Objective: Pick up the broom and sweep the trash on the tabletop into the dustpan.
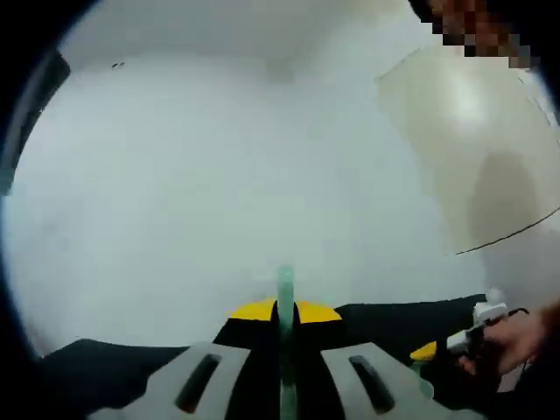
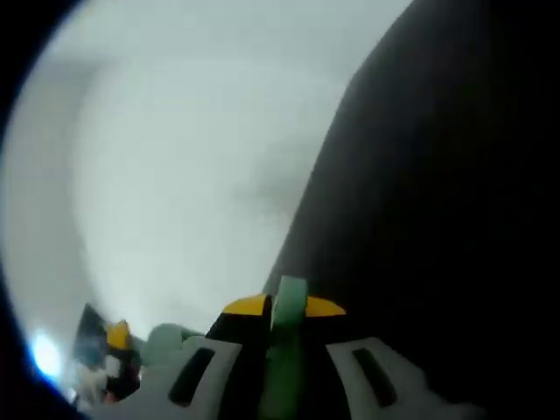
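Observation:
My left gripper point(image 1: 284, 311) is shut on a thin pale green handle point(image 1: 285, 284) that stands up between its yellow-tipped jaws. The head of that tool is hidden, so broom or dustpan cannot be told. My right gripper point(image 2: 284, 308) is shut on a wider green handle point(image 2: 289, 297), blurred, with its far end hidden too. At the lower right of the left gripper view, a hand point(image 1: 516, 337) holds the right gripper point(image 1: 481, 328). The left gripper point(image 2: 114, 337) is at the lower left of the right gripper view, next to a pale green shape point(image 2: 166, 341).
A black surface point(image 1: 394, 319) runs across the bottom of the left gripper view, with a white wall point(image 1: 219, 175) behind it. Beige floor point(image 1: 464, 131) lies at the upper right. A large dark mass point(image 2: 437, 201) covers the right half of the right gripper view.

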Demonstrator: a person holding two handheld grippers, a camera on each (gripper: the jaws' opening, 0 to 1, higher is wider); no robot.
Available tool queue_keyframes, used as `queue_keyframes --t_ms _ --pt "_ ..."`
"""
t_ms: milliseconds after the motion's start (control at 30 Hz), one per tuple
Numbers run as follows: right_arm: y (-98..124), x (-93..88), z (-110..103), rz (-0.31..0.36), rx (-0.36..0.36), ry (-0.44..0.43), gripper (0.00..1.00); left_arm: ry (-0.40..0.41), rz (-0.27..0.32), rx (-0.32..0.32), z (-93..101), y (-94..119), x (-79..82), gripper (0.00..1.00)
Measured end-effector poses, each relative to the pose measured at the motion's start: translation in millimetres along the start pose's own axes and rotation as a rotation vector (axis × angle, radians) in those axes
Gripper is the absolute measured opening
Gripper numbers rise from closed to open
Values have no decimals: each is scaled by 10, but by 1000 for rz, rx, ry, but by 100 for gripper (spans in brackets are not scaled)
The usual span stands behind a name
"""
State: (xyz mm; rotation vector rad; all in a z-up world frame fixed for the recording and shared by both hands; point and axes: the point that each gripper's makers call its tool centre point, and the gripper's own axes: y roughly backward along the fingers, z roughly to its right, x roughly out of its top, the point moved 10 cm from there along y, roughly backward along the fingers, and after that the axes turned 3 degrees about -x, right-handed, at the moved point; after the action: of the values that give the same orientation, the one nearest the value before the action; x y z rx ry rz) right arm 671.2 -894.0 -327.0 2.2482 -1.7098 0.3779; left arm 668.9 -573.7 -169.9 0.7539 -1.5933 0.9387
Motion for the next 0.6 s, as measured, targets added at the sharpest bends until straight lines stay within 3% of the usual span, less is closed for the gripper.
queue_keyframes --t_ms 100,200,267,333,400,500,600 --pt "-4 0 1 -1 1 -1 14 9 -7 79 -93 361 20 4" --pt "-15 -2 -4 -13 -2 18 14 -23 -85 145 -95 612 -14 4" --pt "-12 2 -6 -85 -9 6 14 14 -101 148 -52 708 -47 5" --pt "-32 45 5 -135 -5 -41 14 36 -106 174 -19 758 -97 4" --pt "-66 116 32 -151 -4 -55 13 105 -130 155 26 750 -154 4" --pt "-74 195 30 -206 7 -61 13 37 -150 188 56 741 -187 4" --pt "-35 295 -6 -246 21 -42 12 34 -123 197 70 721 -211 4"
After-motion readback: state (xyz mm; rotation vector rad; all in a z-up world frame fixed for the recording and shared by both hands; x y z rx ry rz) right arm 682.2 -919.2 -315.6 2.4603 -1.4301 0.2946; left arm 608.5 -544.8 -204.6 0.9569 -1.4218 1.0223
